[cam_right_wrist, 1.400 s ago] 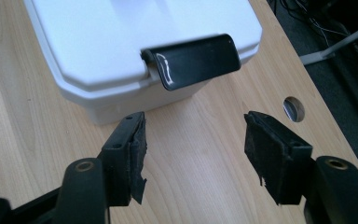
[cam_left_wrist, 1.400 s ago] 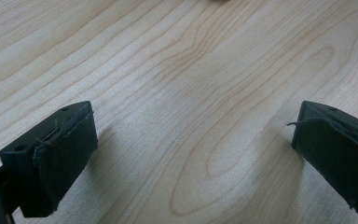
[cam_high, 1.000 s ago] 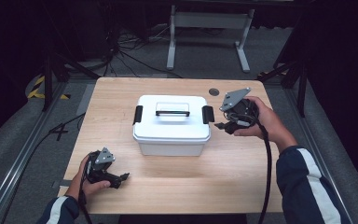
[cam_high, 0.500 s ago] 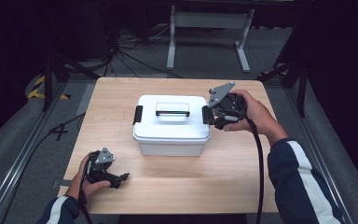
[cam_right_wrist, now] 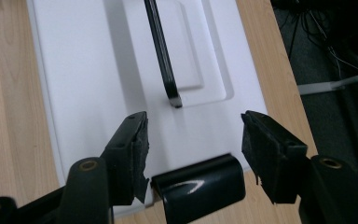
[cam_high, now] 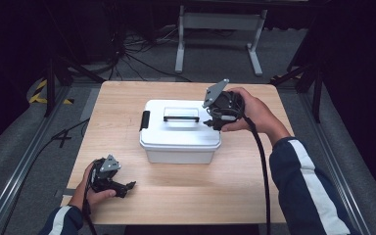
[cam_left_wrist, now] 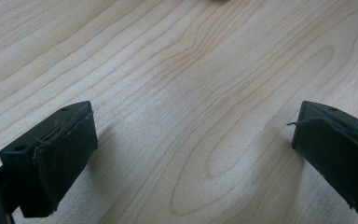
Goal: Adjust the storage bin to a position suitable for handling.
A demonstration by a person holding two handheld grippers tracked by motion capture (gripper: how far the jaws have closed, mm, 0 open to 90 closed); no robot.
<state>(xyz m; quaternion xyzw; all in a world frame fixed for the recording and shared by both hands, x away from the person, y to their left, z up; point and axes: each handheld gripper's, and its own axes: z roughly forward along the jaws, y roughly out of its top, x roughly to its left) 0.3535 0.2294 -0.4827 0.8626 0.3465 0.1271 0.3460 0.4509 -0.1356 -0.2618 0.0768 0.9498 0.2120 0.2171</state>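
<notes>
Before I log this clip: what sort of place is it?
Probably a recording lab or studio: a wooden table amid dark drapes, loose cables on grey carpet, a metal stand behind.

Wooden table (cam_high: 127, 112); grey floor (cam_high: 24, 142) around it; cables (cam_high: 132, 46) and metal stand (cam_high: 220, 22) behind.

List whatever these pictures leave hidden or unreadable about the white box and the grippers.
- The white box's contents: high view, the closed lid hides them.
- Its right-end black latch: high view, covered by the right gripper and hand; right gripper view, partly cut off by the bottom edge, so latched or not is unclear.
- The left gripper: high view, too small to judge its opening.
</notes>
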